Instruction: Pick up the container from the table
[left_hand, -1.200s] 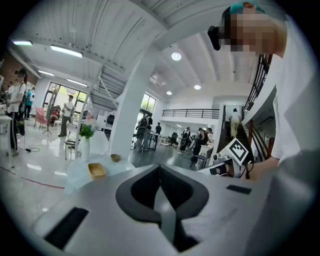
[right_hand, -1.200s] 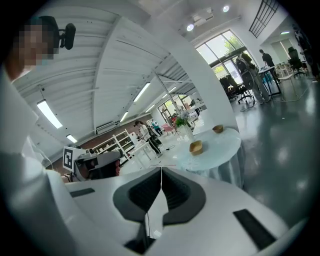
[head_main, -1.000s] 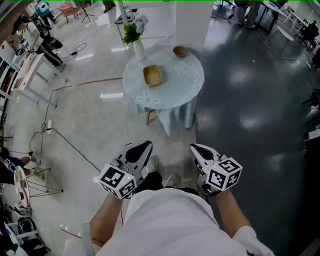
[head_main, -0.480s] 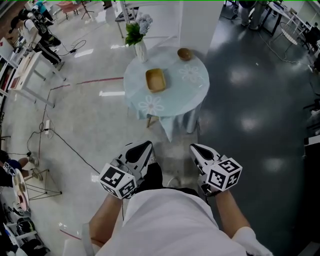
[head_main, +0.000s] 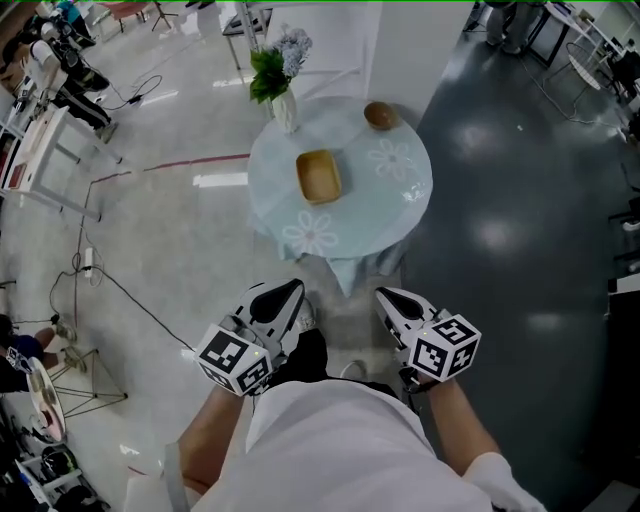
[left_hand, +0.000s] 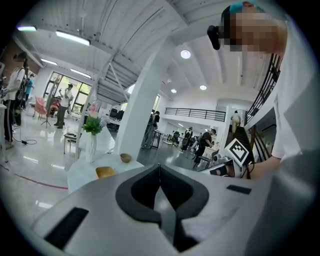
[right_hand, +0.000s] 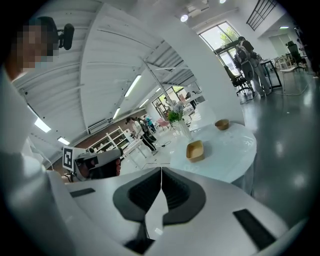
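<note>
A shallow rectangular wooden container (head_main: 318, 176) lies near the middle of a round table (head_main: 385, 205) covered with a pale blue flowered cloth. It also shows as the container (left_hand: 105, 172) in the left gripper view and the container (right_hand: 195, 150) in the right gripper view. My left gripper (head_main: 295, 290) and right gripper (head_main: 385, 296) are held close to my body, well short of the table. Both are shut with nothing between the jaws, as seen at the left gripper (left_hand: 160, 168) and the right gripper (right_hand: 161, 170).
A small round wooden bowl (head_main: 380, 116) sits at the table's far edge. A white vase with flowers (head_main: 283, 100) stands at its far left. Cables (head_main: 110, 285) run over the glossy floor on the left. Shelves and stands (head_main: 45, 110) line the left side; people stand farther off.
The table and container have drawn nearer in the head view, sliding down and a little right. Both grippers keep their place by my body and stay shut.
</note>
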